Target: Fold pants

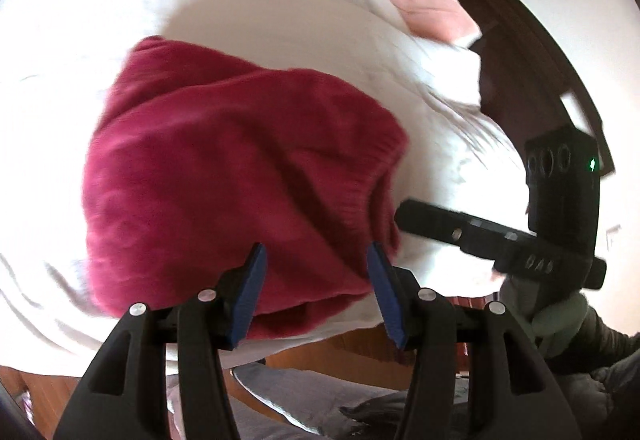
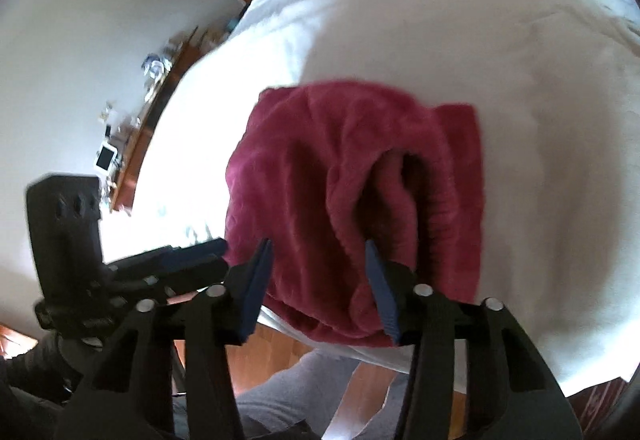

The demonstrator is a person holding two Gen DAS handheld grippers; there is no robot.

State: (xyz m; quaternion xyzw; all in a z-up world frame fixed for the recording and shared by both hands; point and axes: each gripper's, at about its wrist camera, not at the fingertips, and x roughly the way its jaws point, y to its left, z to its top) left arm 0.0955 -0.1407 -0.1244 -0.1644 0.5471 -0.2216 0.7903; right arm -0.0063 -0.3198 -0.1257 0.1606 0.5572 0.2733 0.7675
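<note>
Both grippers hang over the near edge of the bed (image 1: 240, 0) with their blue-padded jaws apart and nothing caught between them. Seen from its own camera, the left gripper (image 1: 316, 260) frames the near hem of the pants (image 1: 224, 176), a dark red, fleecy bundle folded into a compact pad on the white bedding. The right gripper (image 2: 318, 256) frames the same bundle from the other side, where a ribbed band gapes open in a loose pocket; whether either set of pads brushes the cloth is hard to tell through the blur.

Around the pants the white sheet is bare on every side, giving free room toward the far side of the bed. At the bed's head end a pink pillow (image 1: 432, 4) leans by a dark headboard (image 1: 532, 52), well apart from the pants. Beyond the bed's other side runs a low wooden shelf (image 2: 152, 112) strewn with small items, too smeared to name.

Each gripper shows in the other's view, just beside the pants' near corners. Below the bed's edge lie wood floor (image 2: 280, 344) and the person's grey-clad legs (image 2: 304, 392). Raised characters on the right gripper's body cannot be read.
</note>
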